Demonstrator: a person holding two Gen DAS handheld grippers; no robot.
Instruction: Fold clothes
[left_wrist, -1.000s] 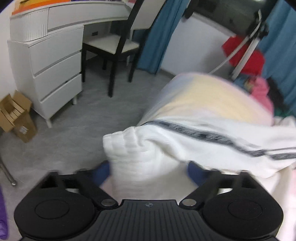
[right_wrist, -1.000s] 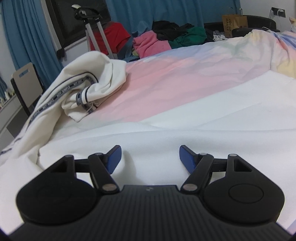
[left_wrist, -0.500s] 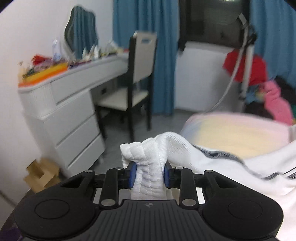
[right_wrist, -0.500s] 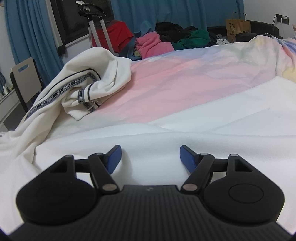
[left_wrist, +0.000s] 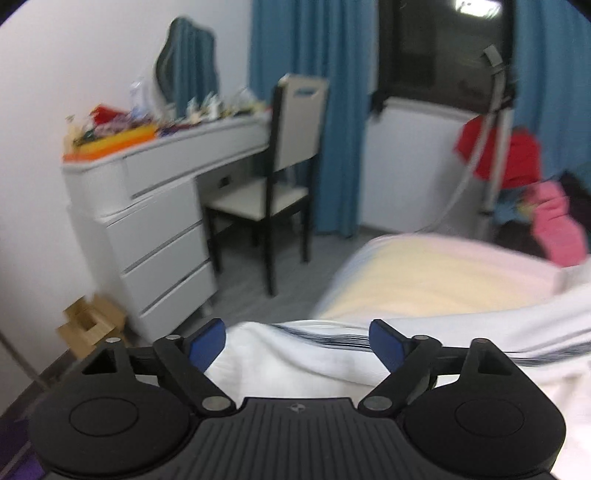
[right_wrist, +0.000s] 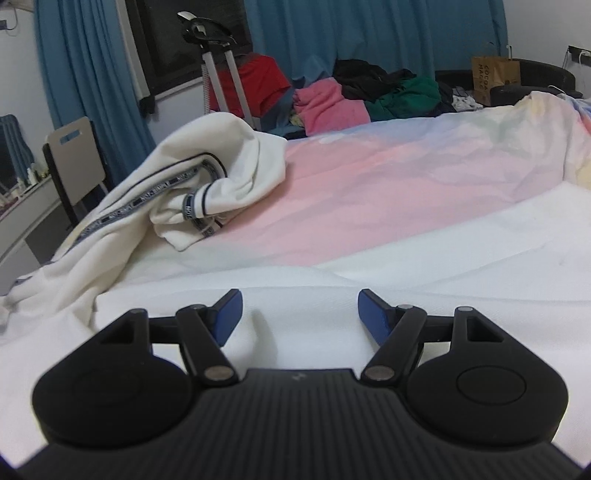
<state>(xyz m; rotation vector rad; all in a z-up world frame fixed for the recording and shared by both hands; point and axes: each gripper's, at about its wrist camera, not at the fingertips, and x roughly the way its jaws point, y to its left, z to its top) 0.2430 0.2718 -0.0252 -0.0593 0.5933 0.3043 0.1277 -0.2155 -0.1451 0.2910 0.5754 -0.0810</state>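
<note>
Currently both grippers wide open, nothing gripped — white garment lies loose on the bed.

We see the left gripper (left_wrist: 297, 339) with its blue pads spread apart over the white garment (left_wrist: 295, 365); fabric sits between and below the pads, not pinched. Its dark striped trim runs right across the bed (left_wrist: 436, 273) edge. Left view is blurred. Our right gripper (right_wrist: 300, 312) is spread just as wide above bare white sheet, well apart from the garment (right_wrist: 207, 177), which is bunched in a heap at the left of the bed (right_wrist: 388, 192) and trails toward the edge — dark lettered trim visible. White dresser (left_wrist: 159, 236) and chair (left_wrist: 280, 177) stand beyond the bed.
</note>
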